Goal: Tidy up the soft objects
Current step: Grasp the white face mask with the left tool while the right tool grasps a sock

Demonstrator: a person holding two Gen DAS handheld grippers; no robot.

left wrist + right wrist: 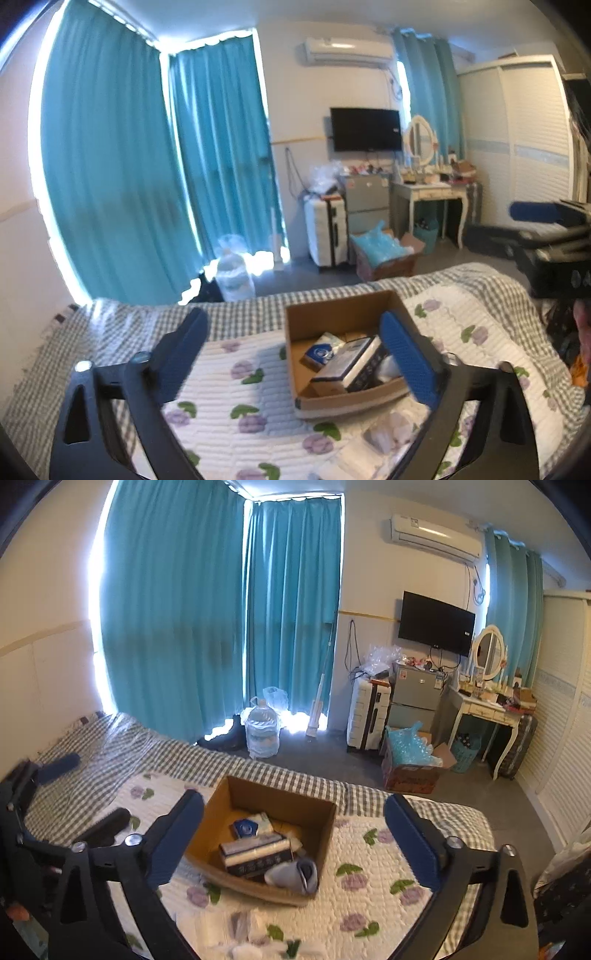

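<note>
A brown cardboard box [343,314] [273,797] sits on a floral quilt on the bed. Inside lie a blue-and-white tissue pack [321,352] [251,827], a dark wrapped pack [354,363] [255,853] and a rolled grey-white sock [295,875]. Loose pale soft items [388,432] [240,934] lie on the quilt in front of the box. My left gripper [295,362] is open and empty, above the quilt near the box. My right gripper [293,842] is open and empty, straddling the box from above. The left gripper also shows at the left of the right wrist view [74,790].
The floral quilt [236,373] [373,856] covers a grey checked bed. On the floor beyond stand a water bottle [260,731], a white suitcase [367,712], a box with blue bags [410,760], a small fridge and a dressing table [484,709].
</note>
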